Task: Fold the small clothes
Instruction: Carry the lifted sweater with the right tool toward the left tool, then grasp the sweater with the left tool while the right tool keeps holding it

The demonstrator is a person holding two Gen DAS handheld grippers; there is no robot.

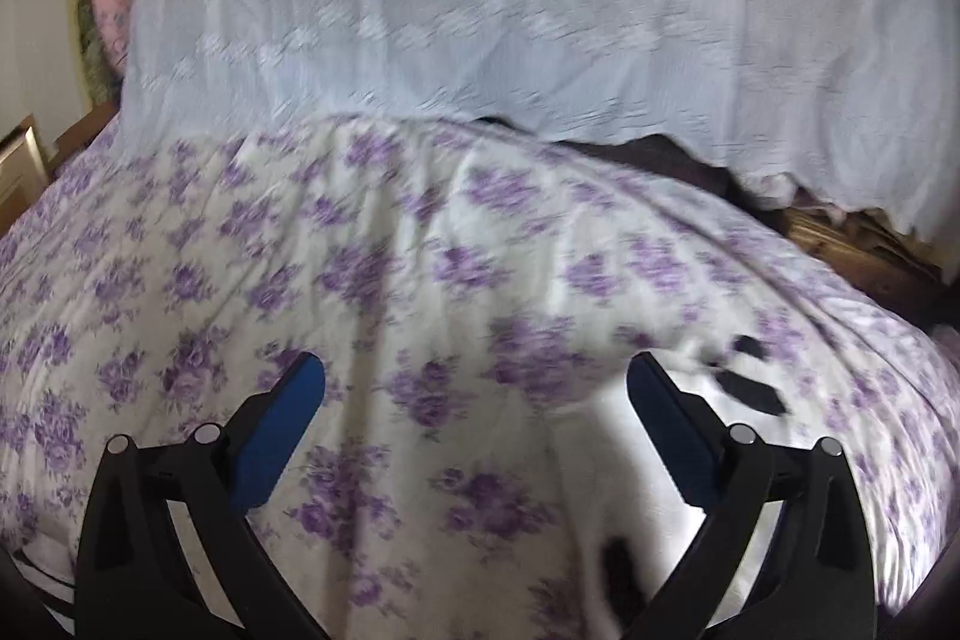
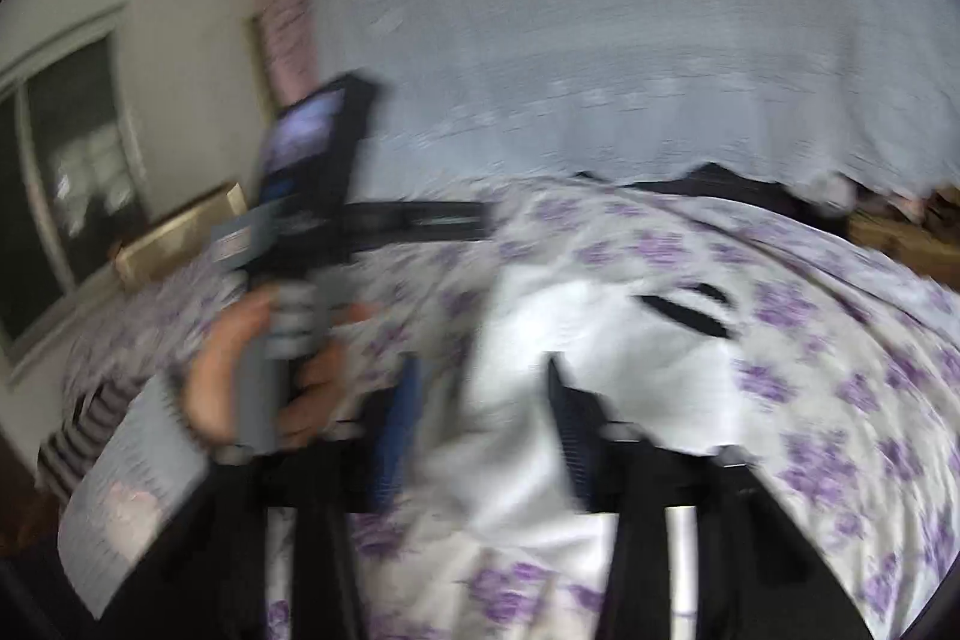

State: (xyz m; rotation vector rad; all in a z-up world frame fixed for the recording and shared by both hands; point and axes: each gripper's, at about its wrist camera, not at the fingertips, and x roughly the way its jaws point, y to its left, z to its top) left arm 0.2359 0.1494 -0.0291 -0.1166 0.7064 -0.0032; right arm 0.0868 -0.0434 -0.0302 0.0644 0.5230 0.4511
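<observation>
White garment (image 2: 606, 400) with black markings lies bunched on the purple-flowered bedspread (image 2: 840, 370), at the centre of the right wrist view, and runs down between the fingers of the right gripper (image 2: 486, 430). That gripper's blue pads stand close on either side of the cloth and appear to pinch it, though motion blur hides the exact contact. In the left wrist view only the garment's edge (image 1: 630, 430) shows at lower right, its black marks just beyond the right-hand finger; the left gripper (image 1: 474, 388) stands wide open there with nothing between its pads, above bare flowered bedspread (image 1: 300, 250). Open bed surface spreads across the middle and left of that frame. A pale blue cover (image 1: 480, 10) fills the upper half of both views, its ragged lower hem meeting the bedspread, with dark wood (image 1: 870, 250) showing at the right edge. Only the right wrist view shows the person's hand (image 2: 258, 376) gripping the left tool's handle at centre left, a striped cloth (image 2: 78, 436) at lower left, and a dark window (image 2: 66, 172) in the wall at far left.
</observation>
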